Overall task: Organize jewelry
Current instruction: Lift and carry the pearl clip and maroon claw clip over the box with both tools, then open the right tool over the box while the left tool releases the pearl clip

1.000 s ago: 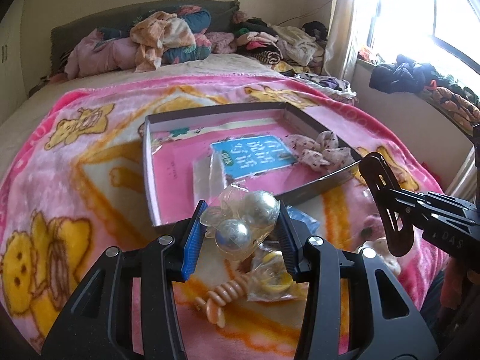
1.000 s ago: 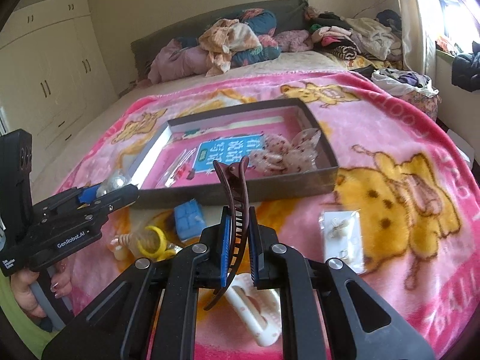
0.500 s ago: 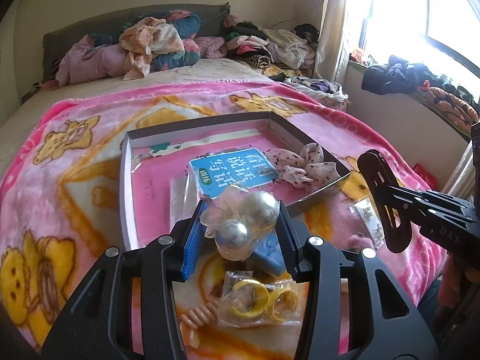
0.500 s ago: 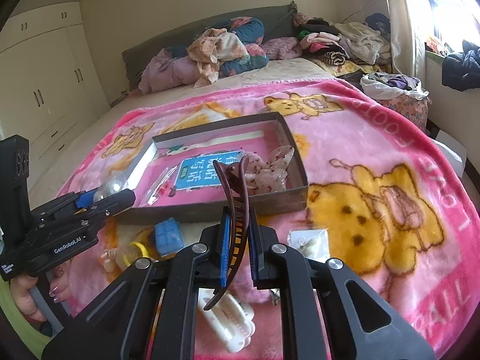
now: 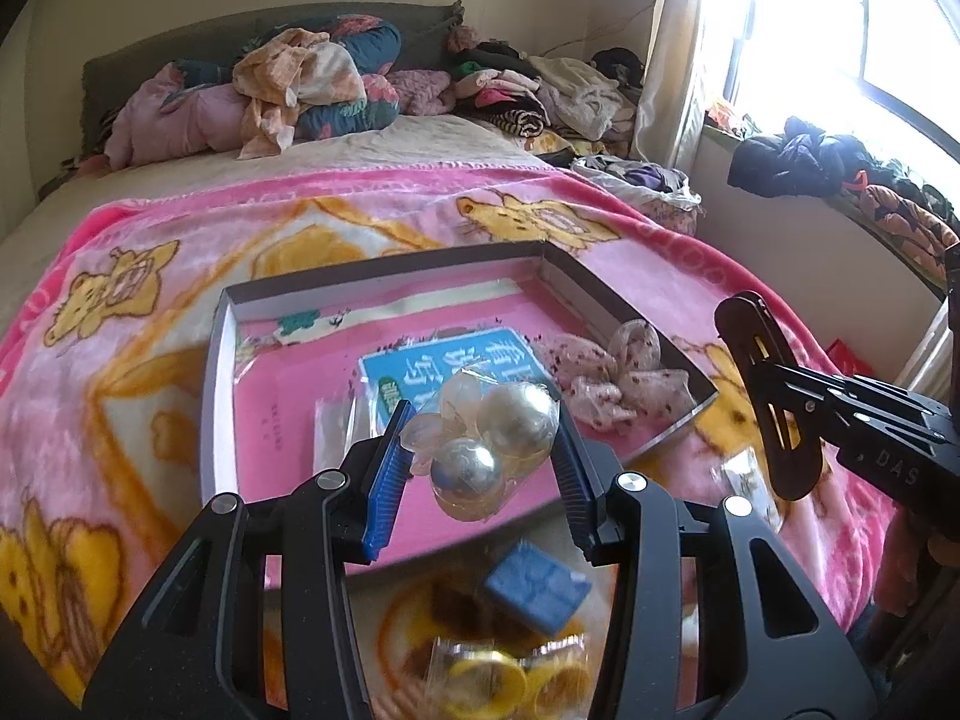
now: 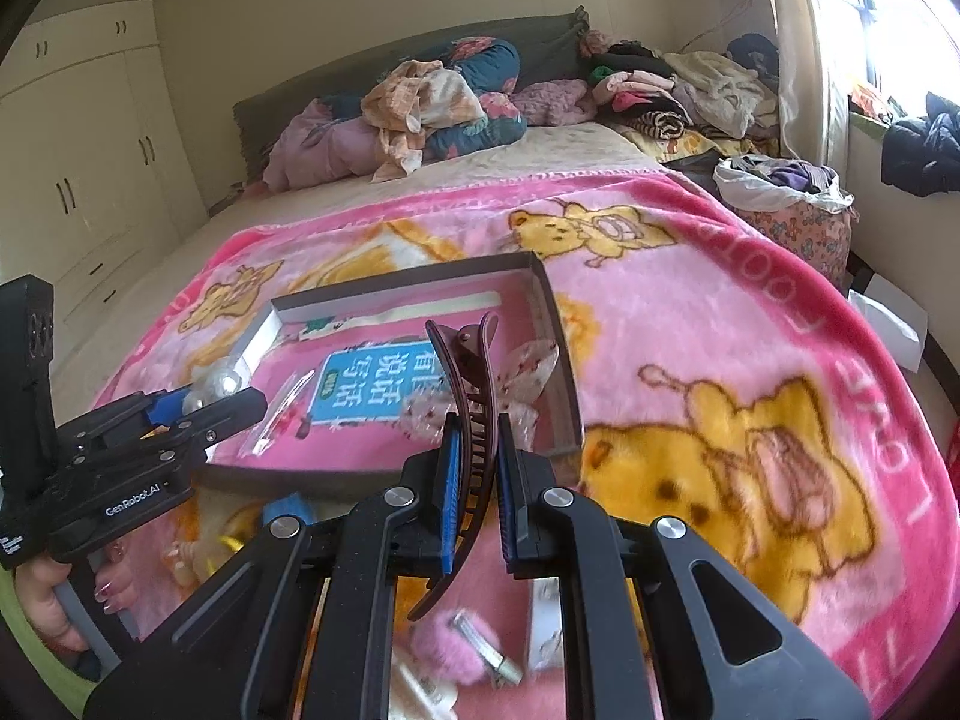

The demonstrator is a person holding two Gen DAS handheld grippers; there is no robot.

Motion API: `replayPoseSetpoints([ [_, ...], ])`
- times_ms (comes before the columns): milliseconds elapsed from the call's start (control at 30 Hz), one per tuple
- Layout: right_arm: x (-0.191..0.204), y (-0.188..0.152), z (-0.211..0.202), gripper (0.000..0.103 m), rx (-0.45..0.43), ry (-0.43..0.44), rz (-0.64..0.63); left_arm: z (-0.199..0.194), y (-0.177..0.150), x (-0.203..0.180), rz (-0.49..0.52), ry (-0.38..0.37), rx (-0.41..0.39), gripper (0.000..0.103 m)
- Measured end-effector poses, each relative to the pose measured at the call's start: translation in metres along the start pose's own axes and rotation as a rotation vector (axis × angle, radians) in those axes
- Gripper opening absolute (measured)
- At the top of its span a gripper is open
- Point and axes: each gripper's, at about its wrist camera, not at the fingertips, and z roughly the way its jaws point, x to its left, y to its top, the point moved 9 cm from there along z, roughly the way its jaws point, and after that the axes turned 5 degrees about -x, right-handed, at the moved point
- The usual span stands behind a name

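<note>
Shallow grey cardboard box [image 5: 228, 324] on the bed is the drop spot: left gripper [image 5: 480, 468] clenches clear-wrapped silver pearl baubles [image 5: 486, 450], right gripper [image 6: 477, 486] grasps a brown plastic claw clip [image 6: 465, 396], so release next I guess.

Bagged pearl balls [image 5: 492, 447], brown clip [image 6: 471, 396]

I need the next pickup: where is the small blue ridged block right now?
In the left wrist view, the small blue ridged block lies on the pink blanket, just outside the shallow box's near wall, beside bagged yellow rings.
</note>
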Motion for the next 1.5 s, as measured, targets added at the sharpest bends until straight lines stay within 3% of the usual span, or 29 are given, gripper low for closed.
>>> replayPoseSetpoints([
  [467,-0.010,0.027,0.046,0.011,0.020,0.001,-0.041,0.043,0.006,0.001,-0.016,0.001,0.053,0.036],
  [1067,-0.019,0.012,0.108,0.011,0.129,-0.017,-0.097,0.076,-0.004,0.001,-0.020,0.011,0.119,0.036],
  [1500,-0.028,0.002,0.118,0.014,0.154,-0.013,-0.069,0.084,-0.011,0.004,-0.030,0.011,0.146,0.036],
])
